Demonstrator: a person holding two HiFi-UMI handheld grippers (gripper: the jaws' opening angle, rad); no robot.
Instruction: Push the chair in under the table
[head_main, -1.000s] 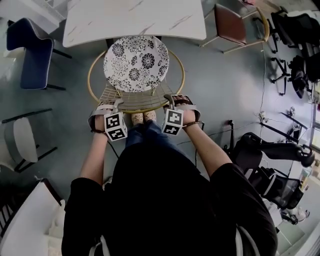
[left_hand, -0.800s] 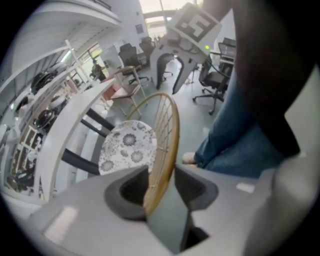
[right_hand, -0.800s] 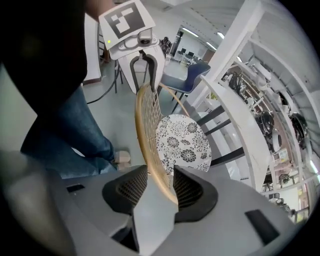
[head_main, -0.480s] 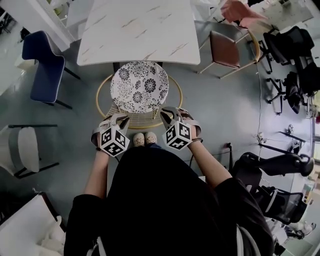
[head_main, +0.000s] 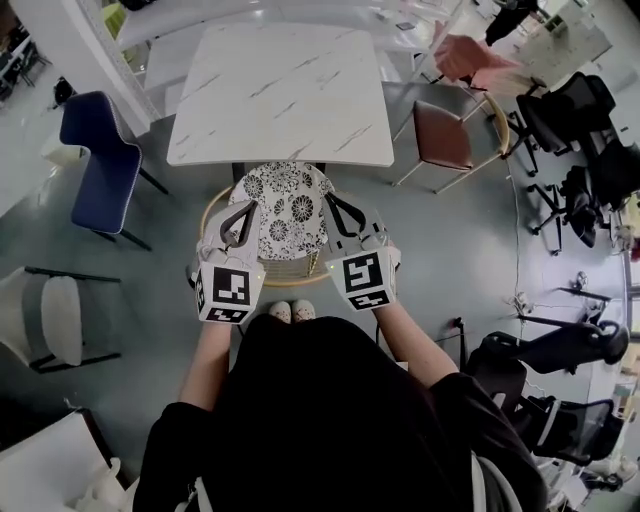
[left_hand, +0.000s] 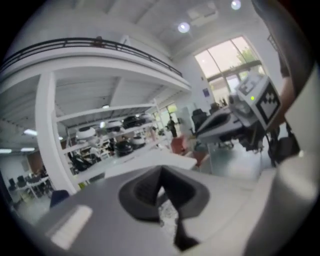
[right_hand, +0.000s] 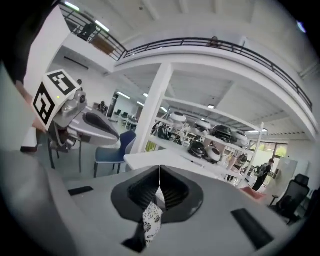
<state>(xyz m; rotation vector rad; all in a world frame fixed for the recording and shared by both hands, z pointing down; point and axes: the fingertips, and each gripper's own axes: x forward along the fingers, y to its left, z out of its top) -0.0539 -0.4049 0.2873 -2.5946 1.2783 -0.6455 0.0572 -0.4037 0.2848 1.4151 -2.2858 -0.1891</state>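
Note:
The chair (head_main: 280, 210), with a black-and-white floral cushion and a gold wire frame, stands with its front edge under the white marble table (head_main: 280, 90). Both grippers hang in the air above the chair's back, side by side, touching nothing. My left gripper (head_main: 243, 213) is shut and empty; in its own view the pads meet (left_hand: 161, 175), with the floral cushion (left_hand: 167, 212) showing below them. My right gripper (head_main: 335, 208) is likewise shut and empty (right_hand: 160, 175), and a sliver of cushion (right_hand: 151, 222) shows under its jaws.
A blue chair (head_main: 100, 165) stands left of the table and a brown one (head_main: 445, 135) to its right. A white chair (head_main: 55, 315) is at the left edge. Black office chairs (head_main: 565, 120) crowd the right side. The person's shoes (head_main: 290, 312) are just behind the chair.
Both grippers have left the chair's back rim, risen towards the camera and closed. The chair has stayed at the table's edge.

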